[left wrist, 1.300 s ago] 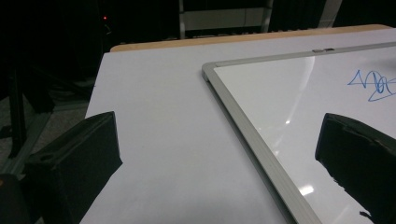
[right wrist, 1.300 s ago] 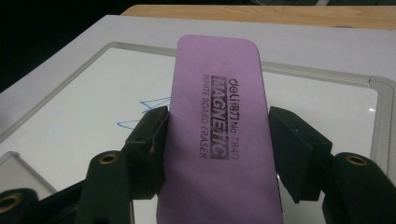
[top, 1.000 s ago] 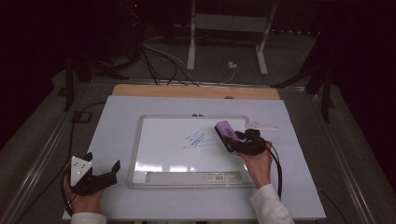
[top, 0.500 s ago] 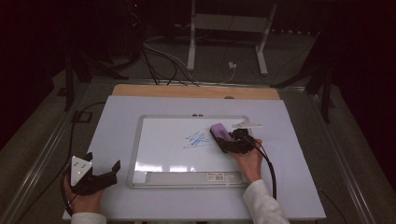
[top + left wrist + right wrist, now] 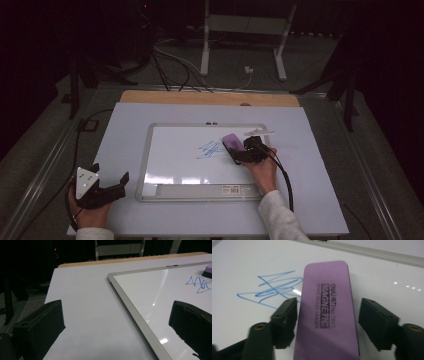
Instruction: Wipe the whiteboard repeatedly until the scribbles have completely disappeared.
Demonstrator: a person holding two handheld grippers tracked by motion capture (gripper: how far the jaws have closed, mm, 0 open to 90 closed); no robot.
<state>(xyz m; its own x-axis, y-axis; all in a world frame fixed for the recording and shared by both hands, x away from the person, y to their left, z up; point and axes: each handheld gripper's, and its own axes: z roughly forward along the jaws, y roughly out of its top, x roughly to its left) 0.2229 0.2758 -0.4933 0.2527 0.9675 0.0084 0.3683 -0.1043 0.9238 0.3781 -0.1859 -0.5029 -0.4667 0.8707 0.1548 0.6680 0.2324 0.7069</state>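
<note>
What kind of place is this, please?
Probably a lab or recording workspace, not a home: a white table with a whiteboard, cables on the floor, metal stand legs behind, and dark surroundings.

Purple rectangular eraser (image 5: 327, 312), printed "MAGNETIC" in black, lay flat on the whiteboard (image 5: 175, 155) at its right side. Its long edge sat just beside, and partly over, a blue marker scribble (image 5: 272, 288). Whiteboard glossy white, grey-framed.

whiteboards: 1 (image 5: 175, 165) | erasers: 1 (image 5: 232, 142) | scribbles: 1 (image 5: 211, 149) | markers: 1 (image 5: 259, 133) | claws: 2 (image 5: 239, 155) (image 5: 110, 182)
</note>
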